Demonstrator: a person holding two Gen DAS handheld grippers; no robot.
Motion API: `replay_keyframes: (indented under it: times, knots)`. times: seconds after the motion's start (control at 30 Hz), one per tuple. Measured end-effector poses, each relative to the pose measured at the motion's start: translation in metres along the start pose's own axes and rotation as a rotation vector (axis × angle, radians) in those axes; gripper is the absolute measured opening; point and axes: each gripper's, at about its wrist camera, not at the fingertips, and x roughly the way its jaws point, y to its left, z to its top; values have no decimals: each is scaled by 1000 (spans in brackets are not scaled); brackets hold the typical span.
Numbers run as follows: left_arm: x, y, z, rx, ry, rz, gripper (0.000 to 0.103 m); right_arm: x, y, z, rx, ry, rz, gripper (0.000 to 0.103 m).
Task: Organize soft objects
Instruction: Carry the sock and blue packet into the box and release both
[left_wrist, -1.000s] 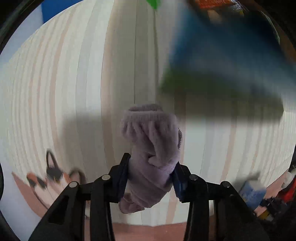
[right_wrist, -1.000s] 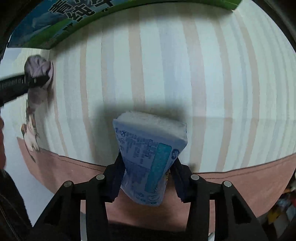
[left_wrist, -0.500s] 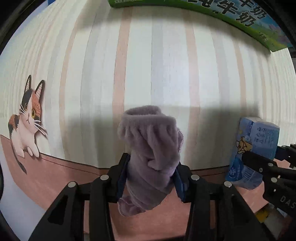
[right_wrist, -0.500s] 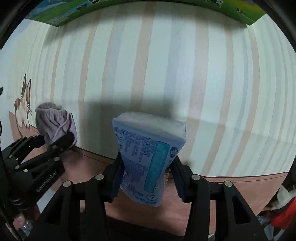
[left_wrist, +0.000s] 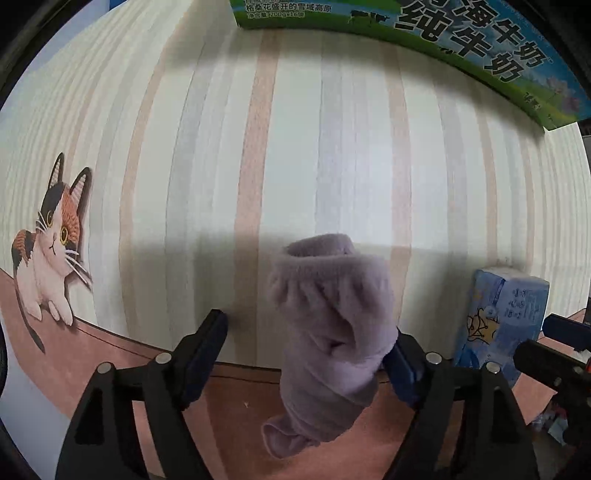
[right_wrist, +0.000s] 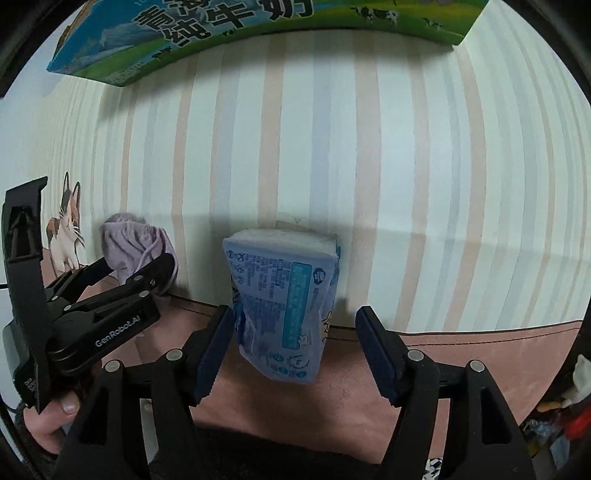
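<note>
Jaws of the left gripper (left_wrist: 312, 354) stand wide, the purple sock (left_wrist: 328, 332) leaning on its right finger alone. Right gripper (right_wrist: 295, 347) likewise gapes around the tissue pack (right_wrist: 284, 302), which touches its left finger. Beyond, on the striped mat (left_wrist: 332, 155), lies the milk carton (right_wrist: 221, 33).

left wrist: low, close, faces striped mat (left_wrist: 332, 147) | right wrist: same | shared: sock (left_wrist: 328, 332), tissue pack (right_wrist: 284, 306)

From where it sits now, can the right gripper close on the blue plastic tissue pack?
Probably yes. The right gripper is open with the blue plastic tissue pack standing between its fingers, nothing between pack and pads. The left gripper, at the purple fleece sock, stays off to the side.
</note>
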Motion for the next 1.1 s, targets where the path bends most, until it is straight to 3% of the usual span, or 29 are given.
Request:
replay_keyframes:
  times: [0.13,0.2,0.27,0.37,0.43,0.53,0.7,0.8,0.83,0.97,1.1]
  knots:
    - [2,0,-6,4,44,-35,77,7,11,2,-3,15,-5,71]
    - [-1,-4,-13,-8,55,-55,62,14,14,2,3,26,-4,71]
    - [-3,-7,-20,-15,79,-92,41,22,16,-1,10,34,2,71]
    - [-4,-10,-29,-42,127,-180,43,33,19,-2,14,37,-4,71]
    - [-3,-7,-30,-67,137,-230,50,37,19,-2,18,37,-6,71]
    - [-1,-2,-31,-94,155,-270,53,43,20,-1,31,32,-18,71]
    - [4,-9,-26,-58,175,-225,52,43,25,3,16,12,-58,63]
    - [1,-21,-24,-40,157,-150,38,40,31,5,-16,4,-82,51]
    - [1,-24,-24,-31,153,-138,38,40,34,4,-27,7,-85,47]
    - [-2,-29,-28,-50,165,-155,36,35,54,-1,-85,2,-128,36]
    - [-37,-38,-29,-38,117,-183,36,-1,60,-5,-102,-21,-47,35]
